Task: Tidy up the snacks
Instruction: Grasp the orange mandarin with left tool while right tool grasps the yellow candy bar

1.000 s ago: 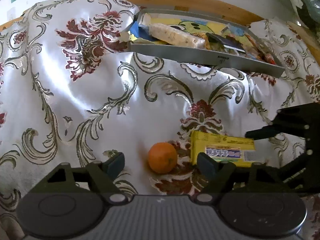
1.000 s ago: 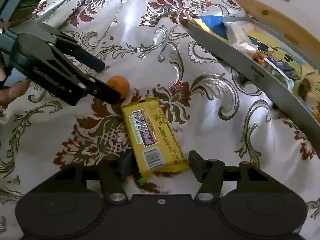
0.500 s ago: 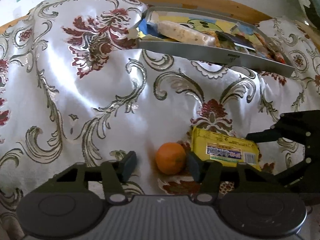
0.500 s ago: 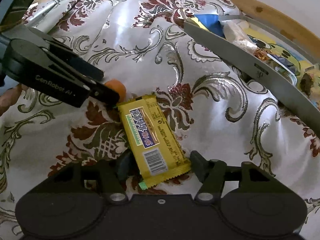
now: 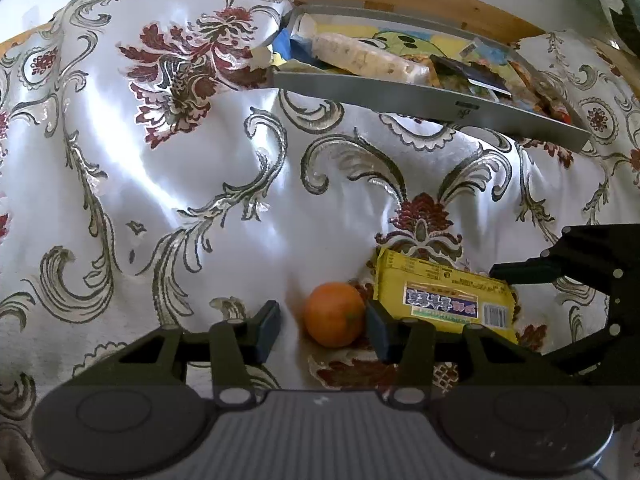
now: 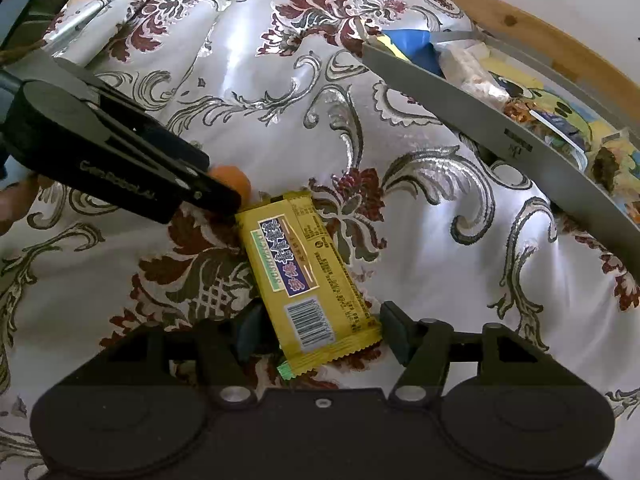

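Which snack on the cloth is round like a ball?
The orange, sitting between the left hand-held gripper's open fingers. The yellow packet beside it is flat and rectangular, and the other snacks lie in the grey tray.

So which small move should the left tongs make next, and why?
Probably close the left tongs on the orange: it already sits between their open fingers, the right one almost touching it. The yellow packet lies between the open right tongs.

The left gripper [image 5: 322,326] is built of black linkage arms with silver pivot screws on a ribbed grey base; faint lettering is moulded along one arm. The right gripper [image 6: 322,334] is all black, similarly screwed.
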Demonstrator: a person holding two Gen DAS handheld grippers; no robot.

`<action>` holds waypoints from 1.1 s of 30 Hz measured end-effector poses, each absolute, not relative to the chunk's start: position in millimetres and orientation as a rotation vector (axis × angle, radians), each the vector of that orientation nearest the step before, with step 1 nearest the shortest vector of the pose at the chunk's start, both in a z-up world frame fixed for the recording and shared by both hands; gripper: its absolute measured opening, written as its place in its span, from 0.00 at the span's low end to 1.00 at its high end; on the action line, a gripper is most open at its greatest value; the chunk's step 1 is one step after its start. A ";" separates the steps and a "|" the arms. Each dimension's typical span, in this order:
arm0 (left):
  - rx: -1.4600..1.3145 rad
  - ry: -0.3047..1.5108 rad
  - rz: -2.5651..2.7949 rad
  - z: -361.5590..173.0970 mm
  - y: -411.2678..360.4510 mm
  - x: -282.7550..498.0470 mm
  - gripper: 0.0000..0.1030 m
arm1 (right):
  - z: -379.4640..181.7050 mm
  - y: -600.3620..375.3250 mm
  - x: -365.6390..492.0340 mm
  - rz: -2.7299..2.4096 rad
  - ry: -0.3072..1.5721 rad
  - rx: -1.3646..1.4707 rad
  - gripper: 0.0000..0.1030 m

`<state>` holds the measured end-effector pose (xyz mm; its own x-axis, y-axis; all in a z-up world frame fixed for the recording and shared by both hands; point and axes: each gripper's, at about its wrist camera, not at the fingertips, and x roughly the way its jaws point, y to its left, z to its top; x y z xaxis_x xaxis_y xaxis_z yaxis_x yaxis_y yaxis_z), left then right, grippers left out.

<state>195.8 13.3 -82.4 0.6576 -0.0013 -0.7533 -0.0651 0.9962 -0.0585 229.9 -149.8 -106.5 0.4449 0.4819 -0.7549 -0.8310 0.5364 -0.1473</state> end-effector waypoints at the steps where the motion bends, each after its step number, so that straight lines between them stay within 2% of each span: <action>1: -0.084 0.853 0.037 -82.4 13.2 196.6 0.50 | -106.5 -149.7 229.5 0.866 0.715 -0.557 0.63; 5: -0.089 0.848 0.036 -82.8 13.3 195.7 0.50 | -106.5 -149.2 229.5 0.864 0.713 -0.557 0.63; 9: -0.102 0.838 0.015 -83.3 11.8 194.2 0.35 | -106.0 -147.9 229.5 0.863 0.714 -0.556 0.63; 15: -0.163 0.839 0.036 -82.1 14.8 191.8 0.34 | -100.9 -148.7 233.6 0.856 0.729 -0.541 0.60; 17: -0.168 0.838 0.040 -81.3 15.2 190.1 0.34 | -99.1 -148.0 230.1 0.860 0.702 -0.556 0.50; 25: -0.175 0.810 0.101 -71.2 10.3 179.6 0.34 | -95.7 -143.2 212.4 0.844 0.603 -0.654 0.50; 33: -0.200 0.735 0.153 -44.4 9.0 175.4 0.33 | -84.1 -140.2 182.5 0.818 0.415 -0.797 0.48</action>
